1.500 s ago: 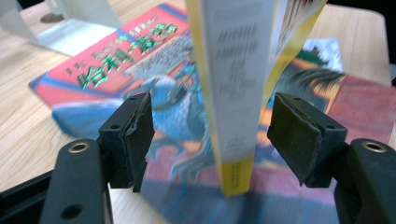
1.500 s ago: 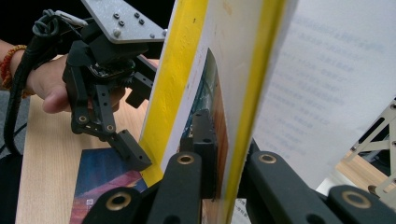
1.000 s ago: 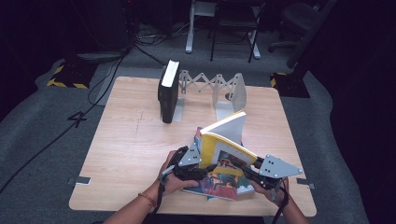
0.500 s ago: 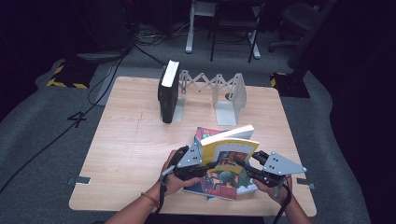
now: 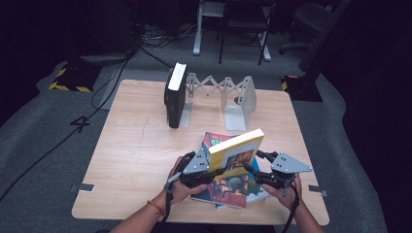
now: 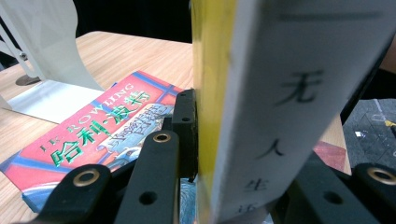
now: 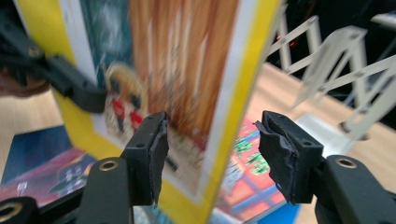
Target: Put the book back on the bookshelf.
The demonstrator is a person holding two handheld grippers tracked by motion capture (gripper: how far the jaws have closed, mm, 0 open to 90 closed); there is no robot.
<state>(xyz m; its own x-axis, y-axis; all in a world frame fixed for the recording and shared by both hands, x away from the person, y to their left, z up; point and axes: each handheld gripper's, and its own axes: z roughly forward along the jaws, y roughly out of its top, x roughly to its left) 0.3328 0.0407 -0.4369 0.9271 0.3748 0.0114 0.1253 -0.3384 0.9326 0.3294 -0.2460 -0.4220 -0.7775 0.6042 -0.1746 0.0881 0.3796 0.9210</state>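
Note:
A yellow book (image 5: 235, 151) with a white spine (image 6: 285, 107) is held tilted over a red picture-cover book (image 5: 228, 188) that lies flat on the table. My left gripper (image 5: 210, 170) has just been closing and is shut on the yellow book near its spine, pads (image 6: 187, 133) pressed on the cover. My right gripper (image 5: 253, 171) has just been opening. In the right gripper view its jaws (image 7: 217, 154) stand open astride the yellow book's (image 7: 187, 79) free edge, the right pad (image 7: 282, 156) clear of it.
A black book (image 5: 176, 94) stands upright at the left end of a white folding book rack (image 5: 235, 99) at the table's back. The red book (image 6: 102, 126) rests on a blue one near the front edge. Bare wood (image 5: 136, 145) lies to the left.
The yellow book has sunk and tipped lower over the flat books. The right gripper's jaws have opened off its edge and that hand has dropped slightly. The left hand stayed put.

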